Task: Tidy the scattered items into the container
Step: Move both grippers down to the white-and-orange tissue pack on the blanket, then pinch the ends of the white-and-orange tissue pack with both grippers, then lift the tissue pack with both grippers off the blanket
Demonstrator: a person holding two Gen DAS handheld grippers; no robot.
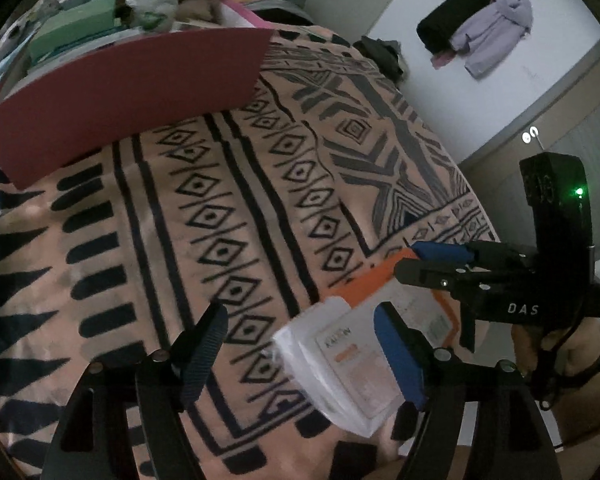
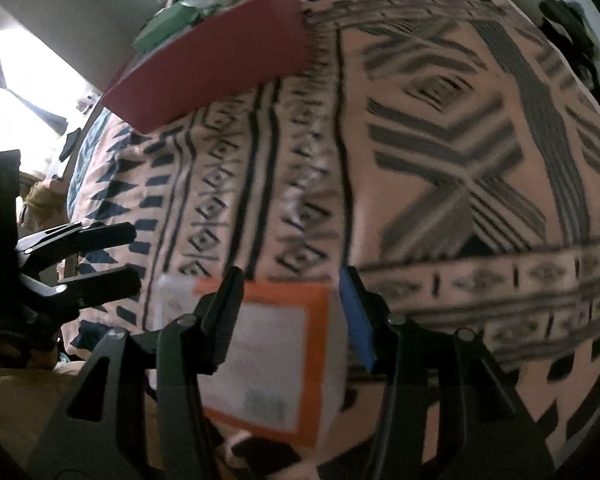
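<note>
Left-wrist view: the left tool is shown with its jaws set moderately apart and nothing pressed between the pads. A clear-wrapped white packet lies on the patterned bedspread, just inside and partly under the blue pad of the jaw on the right; the rest of the gap is occupied by bare bedspread. An orange-bordered white packet is seen beyond it, partly overlapped by the wrapped packet. The right tool enters from the right edge, its two fingers a narrow gap apart above that orange packet.

Right-wrist view (blurred): the orange-bordered packet lies directly under the right tool, spanning the gap between its fingers; the pads are not seen pressing on it. The left tool is visible at the left edge. The red container, already holding green and soft items, stands well beyond both tools, at the top of the frame.
</note>
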